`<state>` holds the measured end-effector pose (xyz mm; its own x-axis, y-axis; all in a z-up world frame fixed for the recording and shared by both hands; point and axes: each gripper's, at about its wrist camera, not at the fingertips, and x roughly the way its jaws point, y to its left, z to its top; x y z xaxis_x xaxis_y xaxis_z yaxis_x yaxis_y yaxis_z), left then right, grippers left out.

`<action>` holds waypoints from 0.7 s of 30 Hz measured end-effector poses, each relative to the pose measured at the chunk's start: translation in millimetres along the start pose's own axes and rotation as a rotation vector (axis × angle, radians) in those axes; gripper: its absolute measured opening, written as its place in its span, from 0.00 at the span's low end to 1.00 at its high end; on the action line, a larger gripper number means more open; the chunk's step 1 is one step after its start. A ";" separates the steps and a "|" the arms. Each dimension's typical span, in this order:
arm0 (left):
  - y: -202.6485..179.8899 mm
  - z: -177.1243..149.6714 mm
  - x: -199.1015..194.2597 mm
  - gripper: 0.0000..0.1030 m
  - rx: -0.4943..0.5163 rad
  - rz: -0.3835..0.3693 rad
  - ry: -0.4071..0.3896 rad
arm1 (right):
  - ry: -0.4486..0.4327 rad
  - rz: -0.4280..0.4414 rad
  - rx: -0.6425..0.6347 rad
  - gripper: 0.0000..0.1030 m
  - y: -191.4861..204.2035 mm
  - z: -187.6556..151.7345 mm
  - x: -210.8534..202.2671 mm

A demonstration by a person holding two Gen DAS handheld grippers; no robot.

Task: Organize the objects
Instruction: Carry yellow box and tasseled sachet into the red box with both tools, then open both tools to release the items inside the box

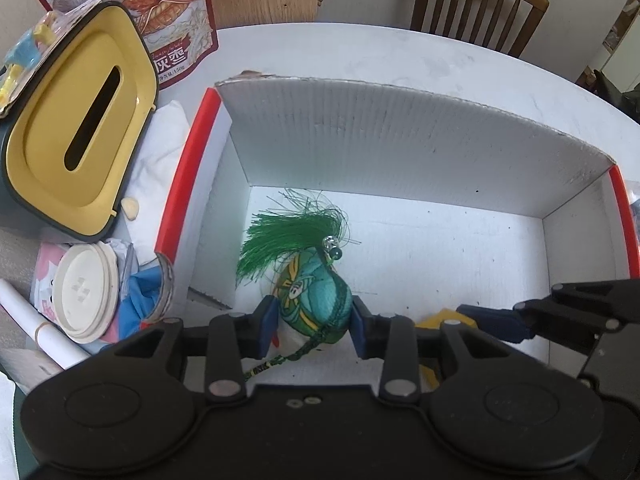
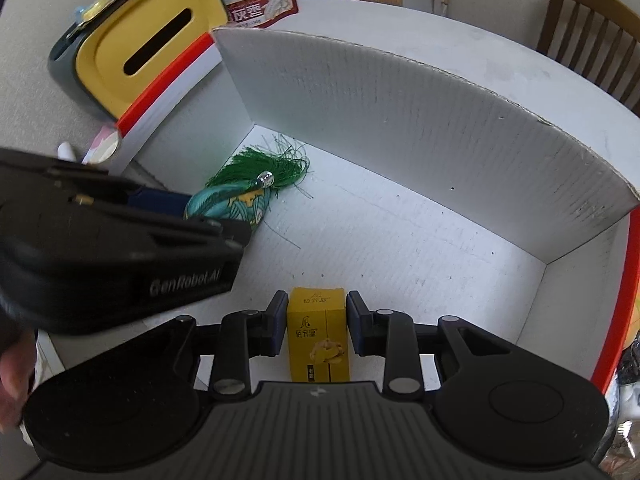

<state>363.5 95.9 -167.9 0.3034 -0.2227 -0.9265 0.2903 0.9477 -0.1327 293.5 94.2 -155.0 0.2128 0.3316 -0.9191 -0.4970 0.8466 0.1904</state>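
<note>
White table [image 1: 440, 60], chair behind. Left view: the left claw [image 1: 314, 322] grasps the green sachet [image 1: 316, 300] low inside the box [image 1: 360, 128] (clutter waits outside). Right view: the right claw [image 2: 318, 326] brackets the yellow carton [image 2: 319, 336], seemingly just released, on the box floor.

tasselled sachet [image 1: 312, 300] in box [image 1: 360, 132], carton [image 2: 318, 336] to its right
</note>
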 end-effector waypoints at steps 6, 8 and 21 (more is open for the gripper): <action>-3.3 -2.1 -2.4 0.51 -0.010 -0.032 -0.003 | -0.028 0.020 -0.047 0.49 -0.1 -6.9 -15.1; -7.0 -3.4 -5.2 0.57 -0.004 -0.028 -0.013 | -0.049 0.024 -0.060 0.57 0.0 -9.3 -22.7; -16.1 -14.7 -55.6 0.72 -0.019 -0.032 -0.120 | -0.118 0.031 -0.097 0.57 0.5 -31.7 -75.0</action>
<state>328.6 96.3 -119.5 0.4015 -0.2772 -0.8729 0.2844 0.9437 -0.1689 250.5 56.6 -96.9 0.2905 0.4086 -0.8653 -0.5827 0.7928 0.1788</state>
